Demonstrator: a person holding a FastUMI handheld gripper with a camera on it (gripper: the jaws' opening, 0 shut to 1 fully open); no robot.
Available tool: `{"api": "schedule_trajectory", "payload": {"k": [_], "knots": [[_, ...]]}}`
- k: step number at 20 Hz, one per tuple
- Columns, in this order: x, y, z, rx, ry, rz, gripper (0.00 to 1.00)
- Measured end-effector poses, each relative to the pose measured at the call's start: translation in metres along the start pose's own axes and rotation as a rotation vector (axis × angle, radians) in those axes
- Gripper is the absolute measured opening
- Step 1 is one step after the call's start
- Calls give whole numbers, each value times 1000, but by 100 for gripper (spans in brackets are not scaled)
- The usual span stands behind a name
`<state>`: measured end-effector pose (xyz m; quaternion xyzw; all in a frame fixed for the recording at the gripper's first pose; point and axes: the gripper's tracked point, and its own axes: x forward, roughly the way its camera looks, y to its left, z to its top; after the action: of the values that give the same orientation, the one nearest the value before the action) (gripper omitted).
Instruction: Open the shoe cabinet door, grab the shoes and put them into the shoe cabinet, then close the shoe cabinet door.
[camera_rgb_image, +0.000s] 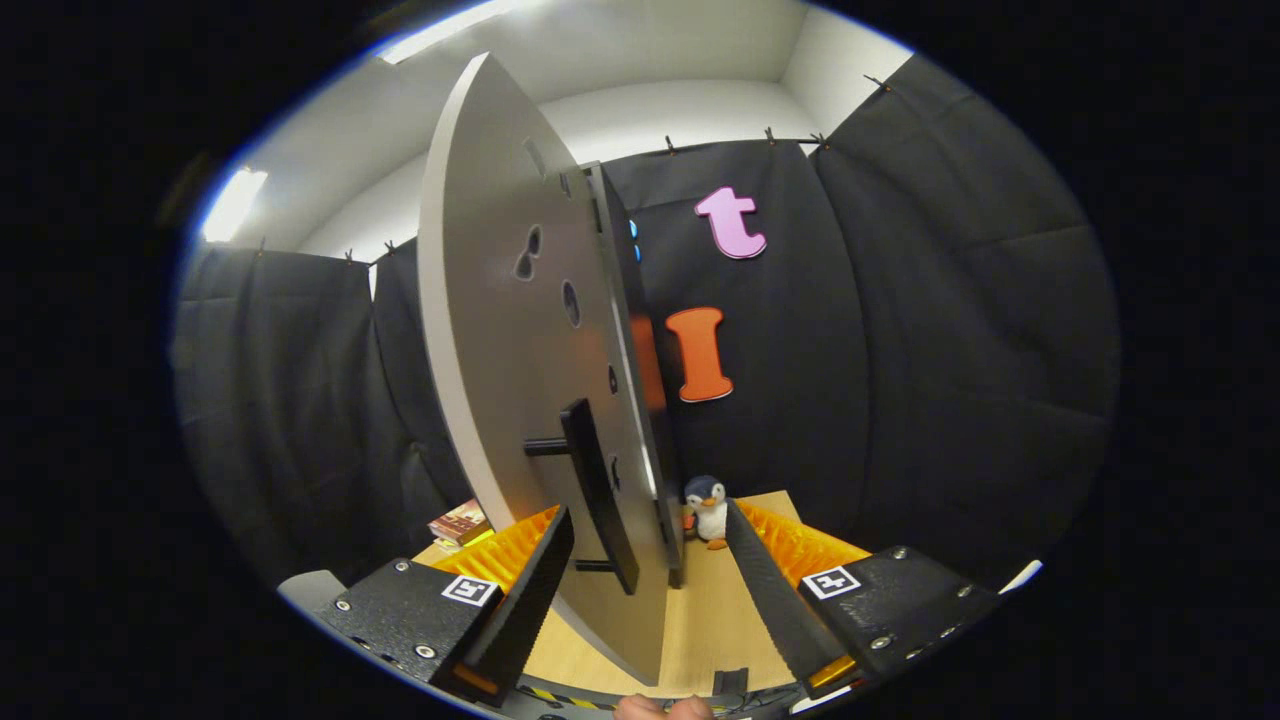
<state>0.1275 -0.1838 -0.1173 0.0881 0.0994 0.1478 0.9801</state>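
Note:
The grey shoe cabinet door (500, 330) stands upright and nearly edge-on just ahead of me, its lower part reaching down between my fingers. A black bar handle (600, 495) sticks out from its face on two short posts. Beyond the door's far edge is the cabinet body (622, 290), dark on its side. My gripper (648, 515) is open, fingers wide apart. The left fingertip (555, 535) sits just left of the handle, and the right finger (765, 580) stands well apart from the door. Neither pad presses on anything.
A light wooden tabletop (705, 620) lies under the door and fingers. A small penguin toy (708, 507) stands at its back by the black cloth wall. A stack of books (460, 522) lies beyond the left finger. A person's fingertips (665, 708) show below the gripper.

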Motion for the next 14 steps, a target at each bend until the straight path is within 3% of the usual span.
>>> {"api": "schedule_trajectory", "payload": {"k": [5, 14], "knots": [[7, 38, -2, -73, 27, 56, 93], [33, 111, -17, -14, 54, 83, 93]]}}
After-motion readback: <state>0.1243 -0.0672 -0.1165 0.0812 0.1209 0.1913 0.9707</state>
